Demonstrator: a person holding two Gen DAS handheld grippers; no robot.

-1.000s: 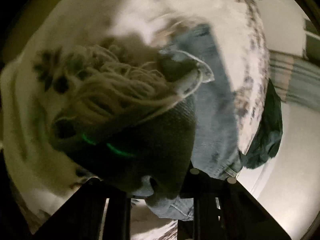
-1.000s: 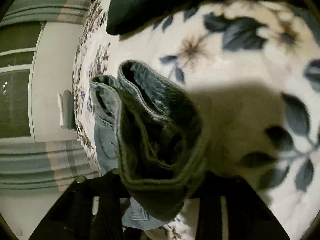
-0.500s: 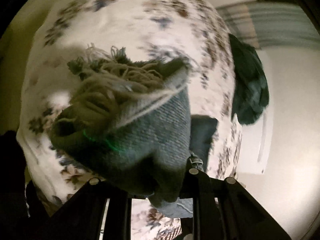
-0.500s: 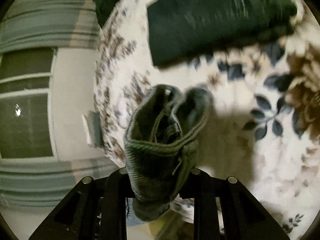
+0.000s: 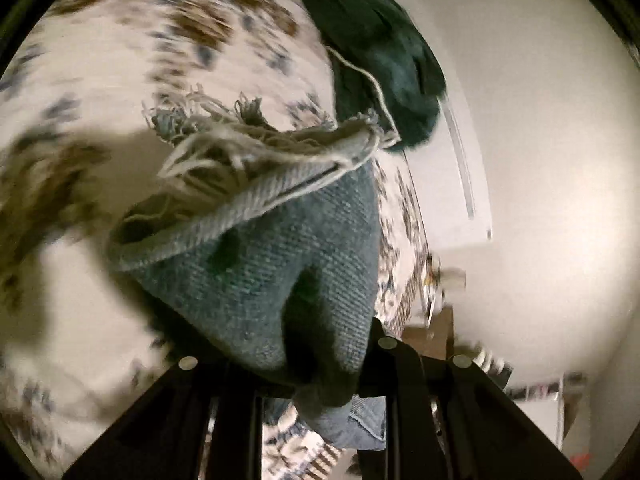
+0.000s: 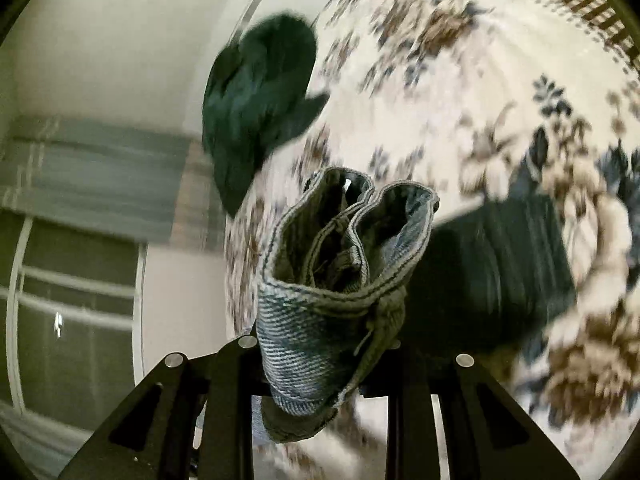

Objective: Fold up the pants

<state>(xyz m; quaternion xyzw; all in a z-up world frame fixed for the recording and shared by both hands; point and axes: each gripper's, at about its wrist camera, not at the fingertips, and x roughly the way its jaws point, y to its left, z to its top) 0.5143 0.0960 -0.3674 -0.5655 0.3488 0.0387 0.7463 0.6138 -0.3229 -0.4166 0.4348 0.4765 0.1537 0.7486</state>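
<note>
- Both grippers clamped on the jeans (image 5: 288, 264): left gripper (image 5: 320, 372) at frayed hem, right gripper (image 6: 320, 364) at waistband; lifted over floral bedspread (image 6: 440, 60)
- We're probably mid-carry (blurred); next lay flat, align

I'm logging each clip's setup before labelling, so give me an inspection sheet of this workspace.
Surface: floral bedspread, blurred.
Job's things: blue jeans; frayed hem end in the left hand-held gripper, waistband end in the right hand-held gripper.
Clutter: crumpled dark green garment at the bed's edge; flat dark folded garment on the bedspread.
Grippers: both shut on denim.
Cables: nothing seen.
Surroundings: pale wall; window with striped curtain.
</note>
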